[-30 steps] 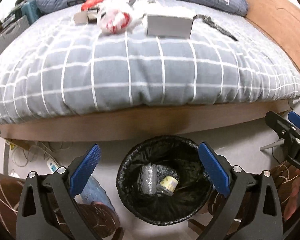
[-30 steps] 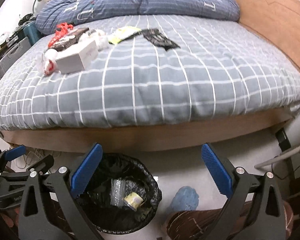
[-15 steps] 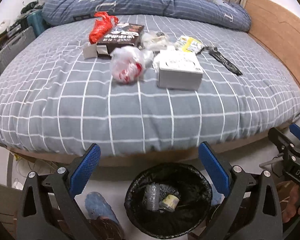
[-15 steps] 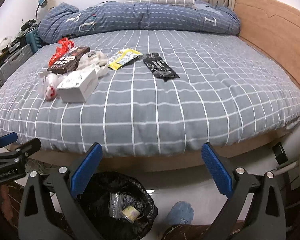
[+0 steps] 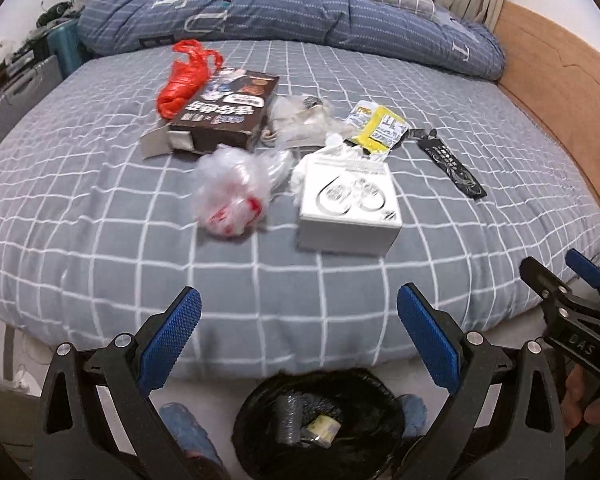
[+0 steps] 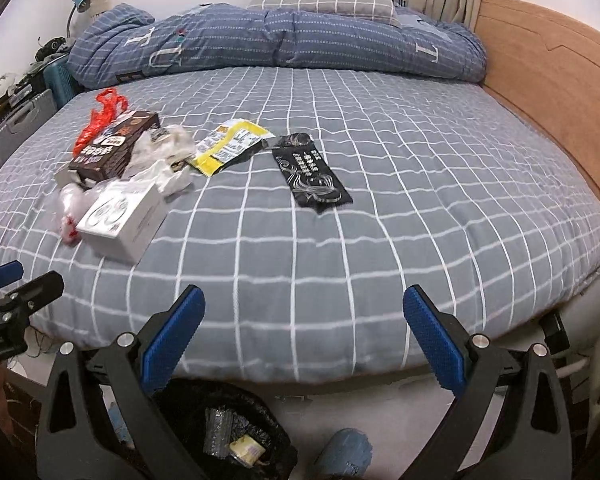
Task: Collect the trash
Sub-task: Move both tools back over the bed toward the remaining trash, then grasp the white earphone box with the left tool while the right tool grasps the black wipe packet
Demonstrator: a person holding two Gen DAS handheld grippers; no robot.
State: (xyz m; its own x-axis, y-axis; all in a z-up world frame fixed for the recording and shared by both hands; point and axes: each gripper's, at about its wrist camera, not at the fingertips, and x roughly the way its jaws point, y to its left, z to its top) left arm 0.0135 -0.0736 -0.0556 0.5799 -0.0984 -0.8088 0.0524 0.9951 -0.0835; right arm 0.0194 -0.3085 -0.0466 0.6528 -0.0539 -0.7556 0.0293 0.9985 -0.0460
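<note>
- Left tool (image 5: pixel 298 330): two black plastic arms with triangular cut-outs and a silver screw or rivet on each arm.
- Fingers (image 5: pixel 171 334) faced with blue knurled pads, diamond texture.
- Right tool (image 6: pixel 304 332): same build, black arms, blue textured pads, silver screws near the pad bases.
- In the left wrist view the right tool (image 5: pixel 572 312) shows from the side: black body, blue tip, small screws, white letters "DAS" on the body.
- In the right wrist view the left tool (image 6: pixel 10 292) shows at the left edge: black, blue tip, partial white lettering.
- Person wears blue slippers (image 6: pixel 346 458) and dark patterned trousers, partly visible.
</note>
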